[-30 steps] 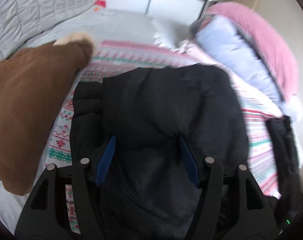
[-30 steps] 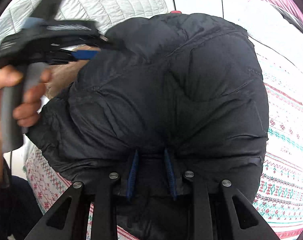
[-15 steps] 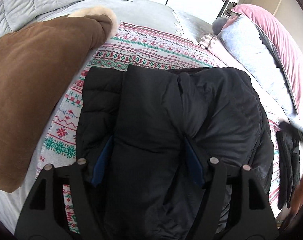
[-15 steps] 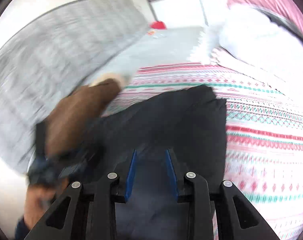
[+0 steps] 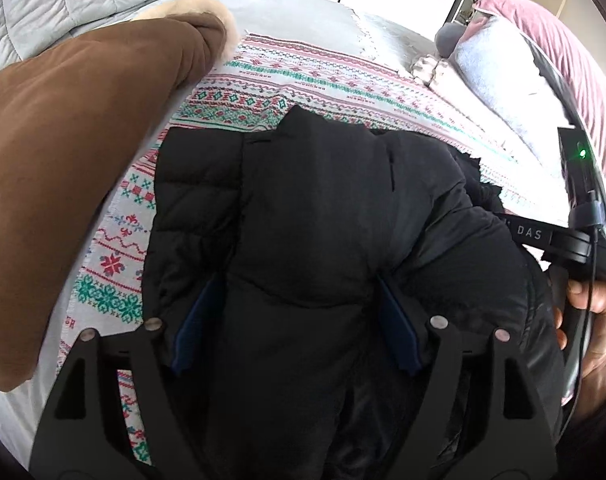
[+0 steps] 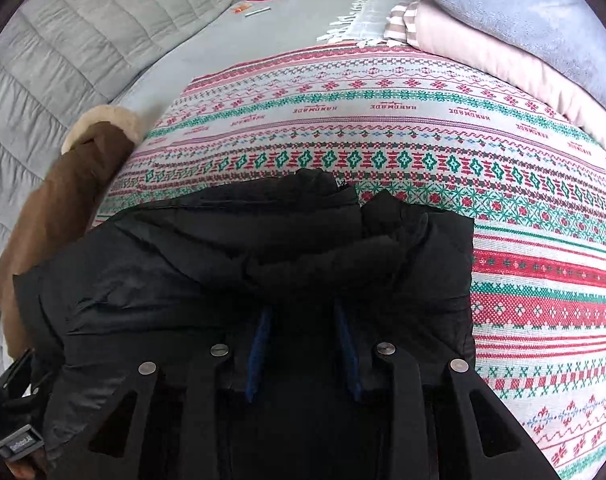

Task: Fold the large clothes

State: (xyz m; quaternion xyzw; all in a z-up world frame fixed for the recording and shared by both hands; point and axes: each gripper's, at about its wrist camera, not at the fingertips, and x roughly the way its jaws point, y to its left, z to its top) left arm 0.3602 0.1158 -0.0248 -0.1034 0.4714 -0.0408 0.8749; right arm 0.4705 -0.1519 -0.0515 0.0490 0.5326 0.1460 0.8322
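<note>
A black puffer jacket (image 5: 303,208) lies folded on the patterned blanket (image 5: 263,76). It also shows in the right wrist view (image 6: 231,256). My left gripper (image 5: 295,320) has its jaws wide apart, with a thick fold of the jacket bulging between the blue pads. My right gripper (image 6: 303,344) is shut on a fold of the jacket near its lower edge. The right gripper's body and the hand holding it show in the left wrist view (image 5: 575,240), at the jacket's right side.
A brown coat with a cream fur trim (image 5: 75,152) lies left of the jacket, touching it. It also shows in the right wrist view (image 6: 63,192). Folded pink and pale blue blankets (image 6: 503,32) are stacked at the far right. A grey quilted cushion (image 6: 63,48) stands at the left.
The jacket's raised half has come down and now lies flat on the blanket. The right gripper swung down with it to the jacket's right side.
</note>
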